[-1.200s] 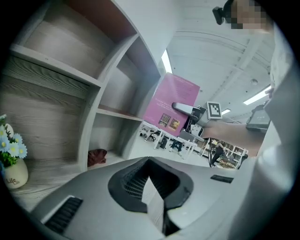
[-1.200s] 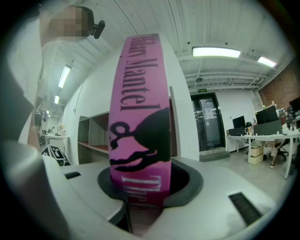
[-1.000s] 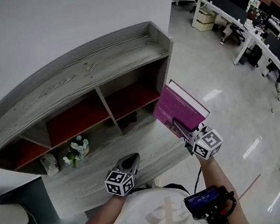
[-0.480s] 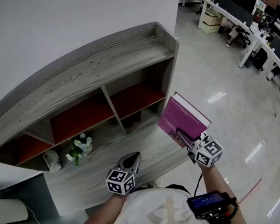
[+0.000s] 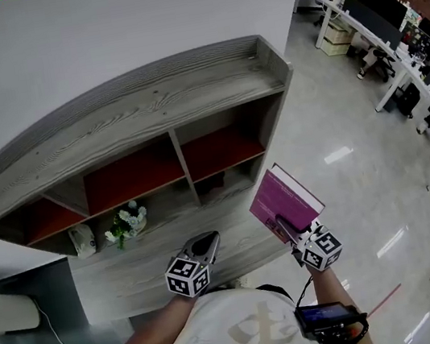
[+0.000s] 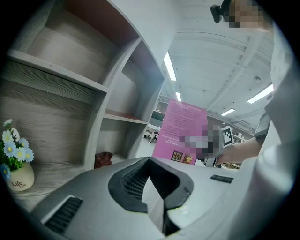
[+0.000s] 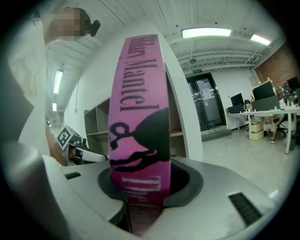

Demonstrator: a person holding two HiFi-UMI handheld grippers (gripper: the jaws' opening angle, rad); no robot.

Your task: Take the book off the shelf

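A magenta book is held upright in front of the shelf unit, clear of its compartments. My right gripper is shut on the book's lower edge. In the right gripper view the pink-and-black spine rises straight out from between the jaws of the right gripper. My left gripper hovers by the lower shelf board, jaws together with nothing in them. In the left gripper view the left gripper looks shut, and the book's pink back cover shows to its right. The grey wooden shelf has red-backed compartments.
A small vase of flowers and a white object stand on the lower shelf at the left. A dark object lies in the middle compartment. Office desks with monitors line the far right across the glossy floor.
The shelf has shifted right in the head view. The right gripper and book now sit slightly lower and further from the shelf. Both grips look unchanged.
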